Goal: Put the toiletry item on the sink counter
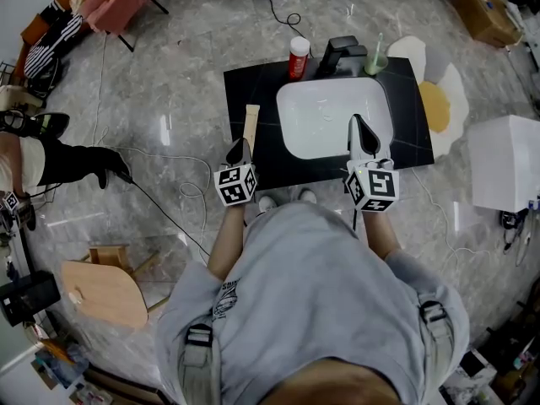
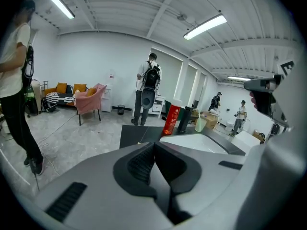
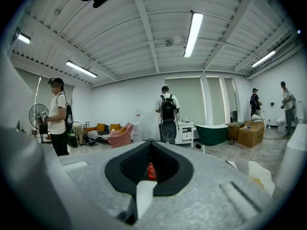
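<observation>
A black sink counter (image 1: 253, 83) holds a white basin (image 1: 333, 116). At its back stand a red bottle (image 1: 298, 57) with a white cap, a black faucet (image 1: 342, 56) and a green cup (image 1: 376, 60) with a toothbrush. A long tan flat item (image 1: 251, 123) lies near the counter's left edge. My left gripper (image 1: 241, 148) sits just behind that item, jaws shut and empty. My right gripper (image 1: 358, 125) hovers over the basin's right side, also shut with nothing held. The left gripper view shows the red bottle (image 2: 171, 120) and the basin (image 2: 192, 140) ahead.
A fried-egg-shaped rug (image 1: 439, 99) lies right of the counter, beside a white box (image 1: 506, 163). A wooden stool (image 1: 101, 289) stands at lower left and cables (image 1: 169, 192) run over the marble floor. A person (image 2: 148, 92) with a backpack stands beyond the counter.
</observation>
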{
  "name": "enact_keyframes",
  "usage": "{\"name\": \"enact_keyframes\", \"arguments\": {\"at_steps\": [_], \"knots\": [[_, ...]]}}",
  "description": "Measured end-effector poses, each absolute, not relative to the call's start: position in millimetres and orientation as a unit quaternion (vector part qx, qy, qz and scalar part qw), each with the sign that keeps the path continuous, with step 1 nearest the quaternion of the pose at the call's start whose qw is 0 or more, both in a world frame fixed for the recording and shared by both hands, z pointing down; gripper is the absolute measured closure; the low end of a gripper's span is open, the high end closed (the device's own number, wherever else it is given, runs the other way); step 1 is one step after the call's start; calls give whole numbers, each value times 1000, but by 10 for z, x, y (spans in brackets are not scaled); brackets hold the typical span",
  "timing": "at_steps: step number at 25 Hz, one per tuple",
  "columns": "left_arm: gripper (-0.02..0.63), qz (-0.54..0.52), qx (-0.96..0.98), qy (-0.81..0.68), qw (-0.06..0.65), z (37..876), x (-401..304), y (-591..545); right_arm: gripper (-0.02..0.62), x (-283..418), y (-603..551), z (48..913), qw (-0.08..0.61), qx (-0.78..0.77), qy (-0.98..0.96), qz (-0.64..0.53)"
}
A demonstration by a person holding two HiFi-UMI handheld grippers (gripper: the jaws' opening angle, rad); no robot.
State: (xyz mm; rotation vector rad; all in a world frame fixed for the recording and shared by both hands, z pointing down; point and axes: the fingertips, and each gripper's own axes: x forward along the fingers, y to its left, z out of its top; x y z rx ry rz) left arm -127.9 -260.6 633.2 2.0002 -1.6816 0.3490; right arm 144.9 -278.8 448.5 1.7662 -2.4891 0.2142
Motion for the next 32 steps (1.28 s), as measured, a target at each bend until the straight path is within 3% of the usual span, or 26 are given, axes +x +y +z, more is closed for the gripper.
{"name": "enact_keyframes", "arguments": {"at_steps": [32], "knots": [[601, 46, 753, -641, 140, 5130, -1304, -2638, 592, 1456, -2845, 4425, 30, 570, -819, 66]]}}
